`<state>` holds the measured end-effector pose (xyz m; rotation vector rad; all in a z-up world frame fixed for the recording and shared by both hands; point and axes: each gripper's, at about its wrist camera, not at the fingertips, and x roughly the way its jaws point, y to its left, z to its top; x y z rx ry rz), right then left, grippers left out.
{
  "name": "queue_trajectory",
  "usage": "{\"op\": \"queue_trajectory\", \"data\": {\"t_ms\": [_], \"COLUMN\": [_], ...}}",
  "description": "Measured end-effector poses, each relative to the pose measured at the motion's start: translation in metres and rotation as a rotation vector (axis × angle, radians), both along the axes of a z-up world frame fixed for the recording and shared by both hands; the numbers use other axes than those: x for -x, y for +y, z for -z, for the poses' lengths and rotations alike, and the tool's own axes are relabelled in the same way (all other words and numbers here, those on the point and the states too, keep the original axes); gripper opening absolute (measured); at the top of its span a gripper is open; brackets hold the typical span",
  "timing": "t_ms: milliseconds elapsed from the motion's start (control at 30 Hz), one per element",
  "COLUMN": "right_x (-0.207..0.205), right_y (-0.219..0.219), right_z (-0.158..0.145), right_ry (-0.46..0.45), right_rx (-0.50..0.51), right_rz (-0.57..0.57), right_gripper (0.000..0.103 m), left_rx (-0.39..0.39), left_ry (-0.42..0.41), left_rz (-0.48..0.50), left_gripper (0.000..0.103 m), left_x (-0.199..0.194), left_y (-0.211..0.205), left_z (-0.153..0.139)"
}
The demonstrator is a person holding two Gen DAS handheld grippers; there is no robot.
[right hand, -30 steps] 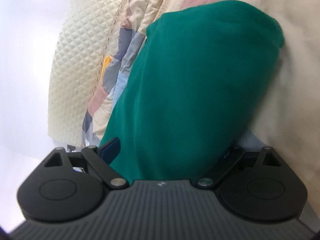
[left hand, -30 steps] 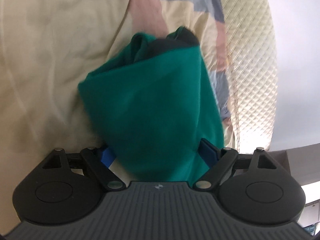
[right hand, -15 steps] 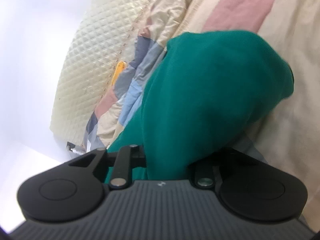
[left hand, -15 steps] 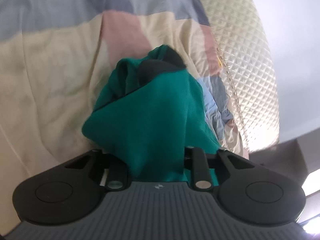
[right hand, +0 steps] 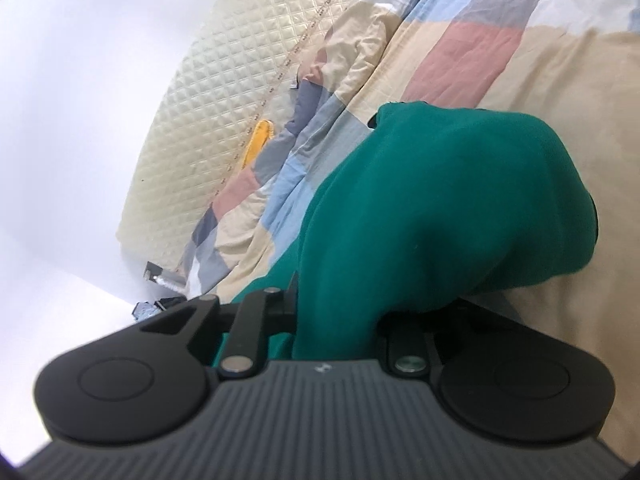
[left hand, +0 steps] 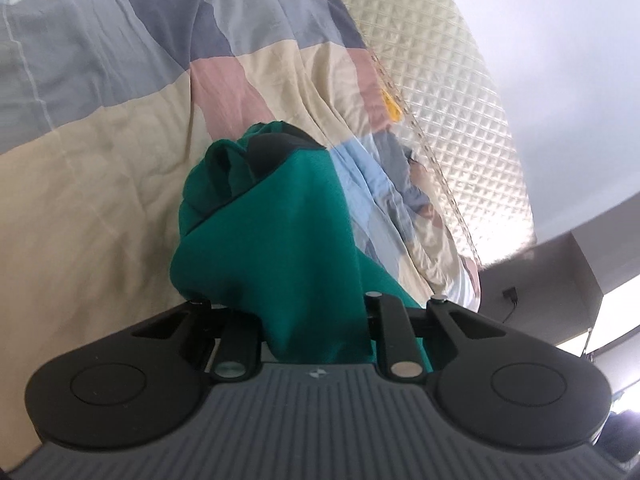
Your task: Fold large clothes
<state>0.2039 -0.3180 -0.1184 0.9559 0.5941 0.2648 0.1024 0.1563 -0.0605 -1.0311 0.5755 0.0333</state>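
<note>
A large green garment (left hand: pixel 272 232) hangs bunched from my grippers above a bed with a patchwork cover (left hand: pixel 100 152). My left gripper (left hand: pixel 316 332) is shut on one part of the green cloth; the fingertips are buried in fabric. A dark lining shows at the garment's far end (left hand: pixel 272 148). In the right wrist view the same garment (right hand: pixel 440 208) drapes in a thick fold from my right gripper (right hand: pixel 336 328), which is shut on it. The far end of the fold touches the cover.
The patchwork cover (right hand: pixel 460 48) in beige, pink, blue and grey is wrinkled. A cream quilted headboard (left hand: pixel 460 100) runs along the bed's far side, with a small yellow object (right hand: pixel 256 140) beside it. A white wall (right hand: pixel 80 80) lies beyond.
Both grippers have closed from open onto the green garment and lifted away from the bed, so more of the cover and headboard shows.
</note>
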Motion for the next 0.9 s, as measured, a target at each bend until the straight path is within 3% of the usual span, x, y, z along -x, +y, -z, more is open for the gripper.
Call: {"op": "queue_trajectory", "data": {"t_ms": [167,267,300,367,433,467,600,733,900], "right_x": [0.042,0.049,0.047,0.043,0.043,0.045,0.046,0.049,0.043], "right_y": [-0.011,-0.015,-0.016,-0.018,-0.017,-0.016,-0.015,-0.021,-0.020], "right_z": [-0.009,0.000,0.003,0.005,0.004,0.002,-0.002,-0.005,-0.017], "right_ry": [-0.030,0.014,0.031,0.037,0.011,-0.002,-0.036,-0.093,-0.173], "right_rx": [0.027,-0.003,-0.019,-0.051,-0.078,-0.080,-0.088,-0.142,-0.157], "right_rz": [0.000,0.012,0.011,0.003,-0.018,-0.024,-0.037,-0.039,-0.052], "right_gripper": [0.026,0.030,0.033,0.044,0.061,0.062,0.063,0.063,0.063], "left_rx": [-0.011,-0.020,-0.025,-0.009,0.018,0.032,0.073,0.097,0.047], "left_ry": [0.018,0.048,0.060,0.068,0.050,0.044,0.003,-0.092,-0.174], "left_rz": [0.027,0.029,0.030,0.039,0.047,0.048,0.039,0.033,0.043], "left_gripper": [0.023,0.026,0.030,0.053,0.063,0.066,0.067,0.067,0.068], "left_x": [0.043,0.049,0.048,0.045,0.046,0.047,0.052,0.060,0.050], "left_y": [-0.011,-0.016,-0.018,-0.018,-0.017,-0.016,-0.014,-0.012,-0.009], "left_z": [-0.011,-0.008,-0.007,-0.006,-0.007,-0.008,-0.014,-0.027,-0.042]}}
